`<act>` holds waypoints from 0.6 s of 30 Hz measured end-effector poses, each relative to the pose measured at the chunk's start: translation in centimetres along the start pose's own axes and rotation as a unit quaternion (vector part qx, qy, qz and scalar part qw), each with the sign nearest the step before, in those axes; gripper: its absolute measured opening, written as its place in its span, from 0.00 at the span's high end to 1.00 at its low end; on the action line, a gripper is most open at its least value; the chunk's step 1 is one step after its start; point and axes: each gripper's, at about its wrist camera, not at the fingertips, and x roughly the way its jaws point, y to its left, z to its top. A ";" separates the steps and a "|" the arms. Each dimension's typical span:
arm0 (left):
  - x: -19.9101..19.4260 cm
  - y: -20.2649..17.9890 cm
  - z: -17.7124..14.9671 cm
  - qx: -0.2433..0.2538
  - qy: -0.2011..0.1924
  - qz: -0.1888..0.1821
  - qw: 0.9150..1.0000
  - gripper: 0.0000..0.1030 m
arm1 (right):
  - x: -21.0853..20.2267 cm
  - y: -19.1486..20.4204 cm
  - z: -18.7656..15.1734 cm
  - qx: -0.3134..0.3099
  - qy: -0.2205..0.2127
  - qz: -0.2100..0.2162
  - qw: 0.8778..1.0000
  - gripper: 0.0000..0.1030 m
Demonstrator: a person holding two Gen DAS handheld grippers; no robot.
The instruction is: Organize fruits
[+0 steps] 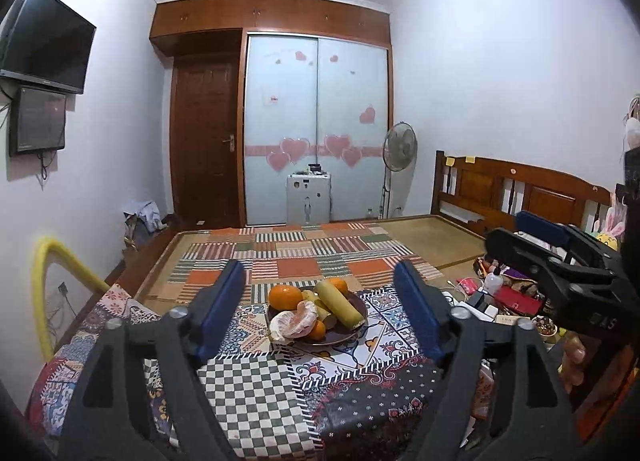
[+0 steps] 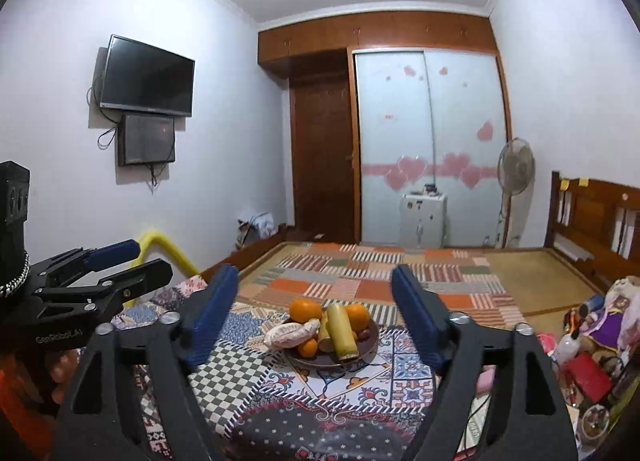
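Observation:
A dark plate [image 1: 340, 335] [image 2: 370, 343] sits on a patchwork cloth and holds several fruits: oranges [image 1: 285, 297] [image 2: 305, 310], a peeled citrus [image 1: 298, 319] [image 2: 289, 334] and yellow sugarcane pieces [image 1: 339, 303] [image 2: 344, 327]. My left gripper [image 1: 320, 309] is open and empty, held short of the plate. My right gripper [image 2: 320, 313] is open and empty, also short of the plate. Each gripper shows in the other's view: the right at the right edge [image 1: 560, 261], the left at the left edge [image 2: 104, 269].
The patchwork cloth [image 1: 256, 389] covers a low table at the foot of a bed [image 1: 320, 253]. Clutter of bottles, boxes and toys [image 2: 588, 345] lies to the right. A yellow padded rail [image 1: 60, 261] stands left. A fan [image 1: 400, 149] and wardrobe stand behind.

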 end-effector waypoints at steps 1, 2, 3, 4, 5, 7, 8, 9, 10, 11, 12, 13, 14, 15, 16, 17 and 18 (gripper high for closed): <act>-0.4 0.2 -0.2 -0.001 -0.004 0.003 1.000 0.17 | -0.2 0.1 -0.1 -0.002 -0.005 -0.005 1.000 0.13; -0.6 0.2 -0.3 -0.001 -0.006 0.006 1.000 0.17 | -0.2 0.3 -0.1 -0.004 -0.007 -0.006 1.000 0.09; -0.7 0.3 -0.4 -0.001 -0.007 0.009 1.000 0.17 | -0.4 0.4 -0.2 -0.004 -0.010 -0.007 1.000 0.07; -0.8 0.3 -0.5 -0.002 -0.007 0.011 1.000 0.16 | -0.5 0.5 -0.2 -0.004 -0.012 -0.009 1.000 0.05; -0.9 0.4 -0.7 -0.003 -0.007 0.012 1.000 0.16 | -0.9 0.6 -0.3 -0.003 -0.015 -0.011 1.000 0.01; -1.1 0.5 -0.9 -0.007 -0.008 0.015 1.000 0.15 | -1.1 0.7 -0.4 -0.003 -0.019 -0.015 1.000 0.00; -1.2 0.5 -1.0 -0.007 -0.008 0.017 1.000 0.14 | -1.2 0.8 -0.5 -0.003 -0.020 -0.017 1.000 0.00; -1.2 0.6 -1.1 -0.008 -0.008 0.017 1.000 0.13 | -1.3 0.7 -0.7 -0.004 -0.020 -0.018 1.000 0.00; -1.3 0.6 -1.2 -0.008 -0.009 0.017 1.000 0.12 | -1.3 0.7 -0.7 -0.003 -0.021 -0.019 1.000 0.00; -1.3 0.6 -1.2 -0.008 -0.010 0.017 1.000 0.11 | -1.5 0.6 -0.8 -0.001 -0.021 -0.020 1.000 0.00; -1.4 0.6 -1.3 -0.007 -0.010 0.018 1.000 0.11 | -1.2 0.5 -0.9 0.001 -0.020 -0.019 1.000 0.00; -1.3 0.6 -1.3 -0.006 -0.011 0.018 1.000 0.10 | -1.3 0.3 -1.0 0.003 -0.019 -0.019 1.000 0.00; -1.3 0.5 -1.4 -0.005 -0.012 0.018 1.000 0.09 | -1.8 0.5 -1.4 0.004 -0.019 -0.019 1.000 0.00; -1.4 0.6 -1.4 -0.005 -0.012 0.017 1.000 0.09 | -1.8 0.5 -1.4 0.004 -0.019 -0.020 1.000 0.00; -1.5 0.5 -1.5 -0.005 -0.013 0.017 1.000 0.08 | -1.7 0.4 -1.5 0.004 -0.019 -0.022 1.000 0.00; -1.5 0.5 -1.5 -0.005 -0.014 0.017 1.000 0.07 | -1.6 0.4 -1.5 0.004 -0.018 -0.023 1.000 0.00; -1.5 0.4 -1.6 -0.005 -0.015 0.018 1.000 0.06 | -1.7 0.5 -1.6 0.004 -0.018 -0.023 1.000 0.00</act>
